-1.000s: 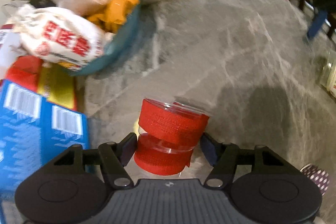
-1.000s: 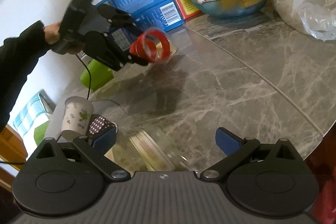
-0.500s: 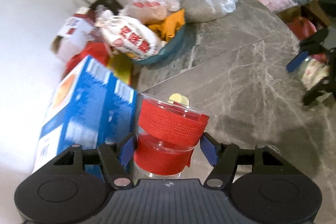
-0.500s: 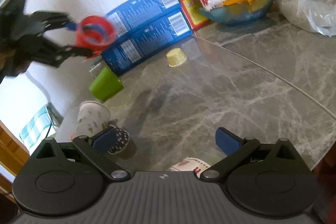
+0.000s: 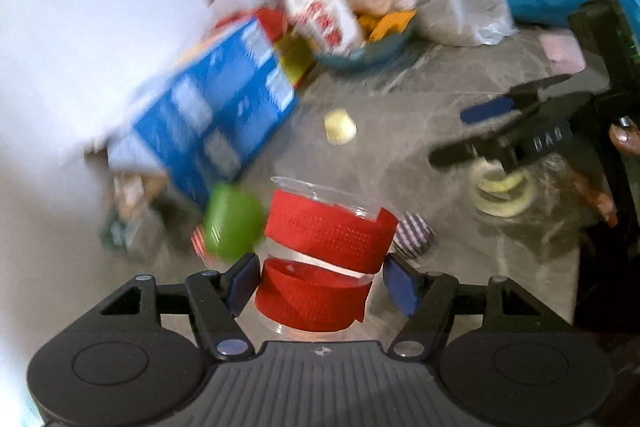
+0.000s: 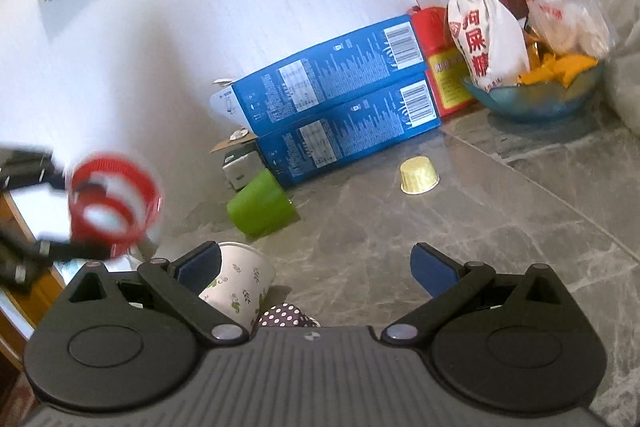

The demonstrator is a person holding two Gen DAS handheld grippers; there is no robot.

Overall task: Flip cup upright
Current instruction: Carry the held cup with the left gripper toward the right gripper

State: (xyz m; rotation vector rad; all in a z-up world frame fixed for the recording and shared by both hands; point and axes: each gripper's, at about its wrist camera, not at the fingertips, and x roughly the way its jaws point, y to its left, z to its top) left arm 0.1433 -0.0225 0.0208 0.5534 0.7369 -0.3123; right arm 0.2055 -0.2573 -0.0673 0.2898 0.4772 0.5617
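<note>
My left gripper (image 5: 320,281) is shut on a clear plastic cup wrapped in two red tape bands (image 5: 326,259), held in the air with its open rim pointing away from the camera. The same cup (image 6: 112,203) shows blurred at the far left of the right wrist view, above the table's left end. My right gripper (image 6: 316,267) is open and empty, low over the grey marble table (image 6: 500,227); it also shows in the left wrist view (image 5: 480,131) at the right.
A green cup (image 6: 260,205), a small yellow cup (image 6: 418,177), a white leaf-print paper cup (image 6: 236,283) and a polka-dot cup (image 6: 286,315) stand upside down. Two blue boxes (image 6: 344,119) lie by the wall. A blue bowl with bags (image 6: 536,95) stands far right.
My left gripper has swung the red-taped cup left and back, away from the table's middle, toward its left end. My right gripper has drawn back and tilted up toward the wall.
</note>
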